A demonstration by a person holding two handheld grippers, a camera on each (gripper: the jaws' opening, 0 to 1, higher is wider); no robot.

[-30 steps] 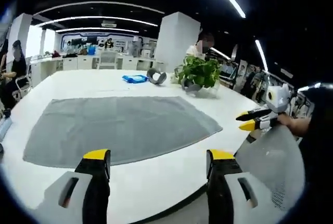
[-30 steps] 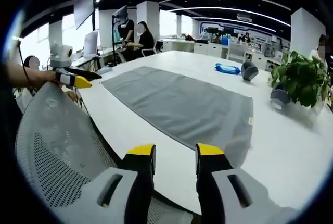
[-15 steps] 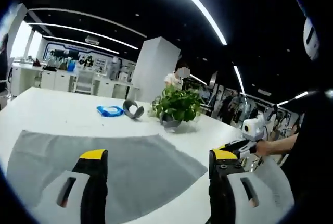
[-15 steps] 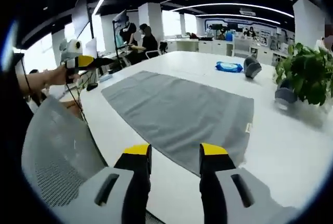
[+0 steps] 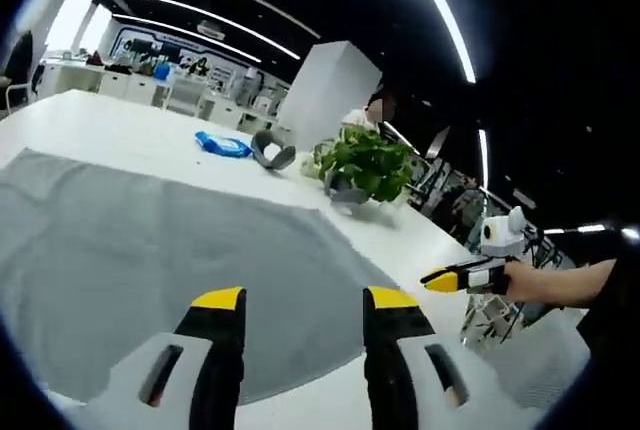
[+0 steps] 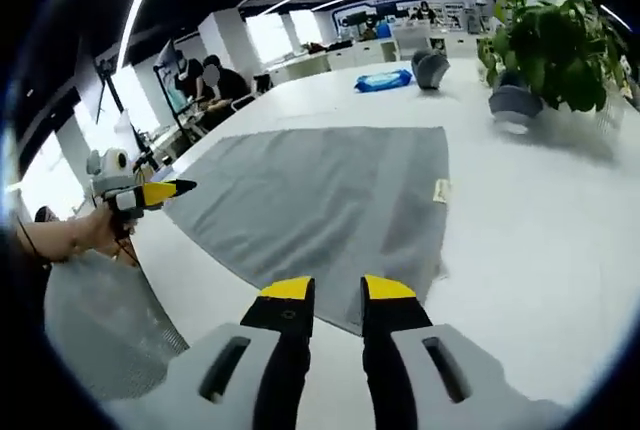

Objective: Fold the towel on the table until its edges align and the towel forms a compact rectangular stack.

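Towel: I see the grey towel (image 6: 330, 205) lying flat and unfolded on the white table (image 6: 540, 220), centre of the right gripper view; it spreads across the left half of the left gripper view.
Left gripper (image 5: 305, 300): jaws parted, empty, lower centre, above the towel's near edge.
Right gripper (image 6: 338, 288): jaws a narrow gap apart, empty, just short of the near corner.
Risk: I could pinch only table, or drag the cloth crooked, so edges misalign.
Clutter: plant (image 6: 545, 45) upper right; a wide sweep could hit it.

no legible text in either view
we can make out a small tag (image 6: 439, 190) on the grey towel (image 6: 320, 200), but its print is too small to read.
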